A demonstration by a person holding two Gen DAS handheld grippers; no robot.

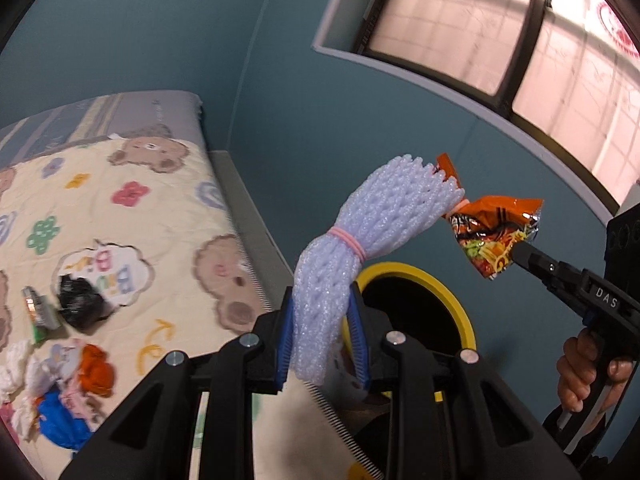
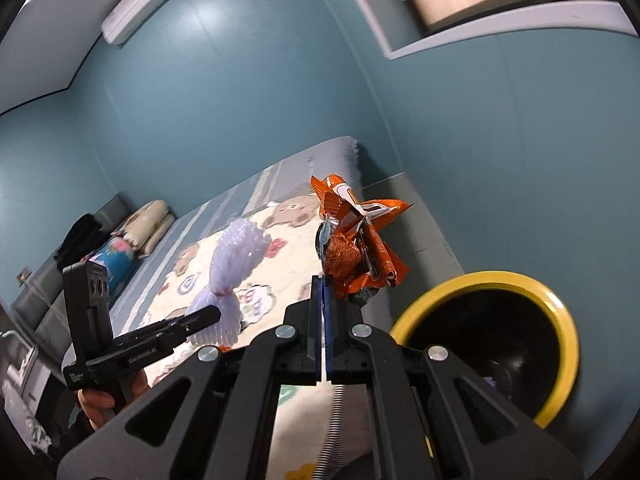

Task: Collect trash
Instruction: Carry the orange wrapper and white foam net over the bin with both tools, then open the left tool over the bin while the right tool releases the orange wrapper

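Left gripper [image 1: 322,332]: closed on a white foam net bundle [image 1: 352,248], which is clamped between the blue pads [image 1: 283,344] and is tied at the middle with a pink rubber band [image 1: 348,240]
Right gripper [image 2: 323,320]: jaws pressed together on the lower edge of an orange snack wrapper [image 2: 356,236], which is crumpled and stands up above the fingertips
Bin [image 2: 560,320]: a yellow-rimmed round bin with a dark inside is seen just beside the bed, below and beyond both held pieces; part of its rim is hidden behind the foam net in the left wrist view
Bed [image 1: 132,216]: covered with a cream quilt printed with bears and flowers; it is set against the teal wall [image 2: 240,80]
Trash left on the quilt: a black crumpled bag [image 1: 80,304], a small packet [image 1: 38,308] beside it, and a heap of white, orange and blue scraps [image 1: 60,384] near the lower left
Around: a window [image 1: 500,32] is set in the wall above the bin; an air conditioner [image 2: 132,12] is mounted high up; pillows [image 2: 140,228] lie at the far end of the bed
Hands: one hand [image 1: 588,376] is wrapped round each gripper's handle
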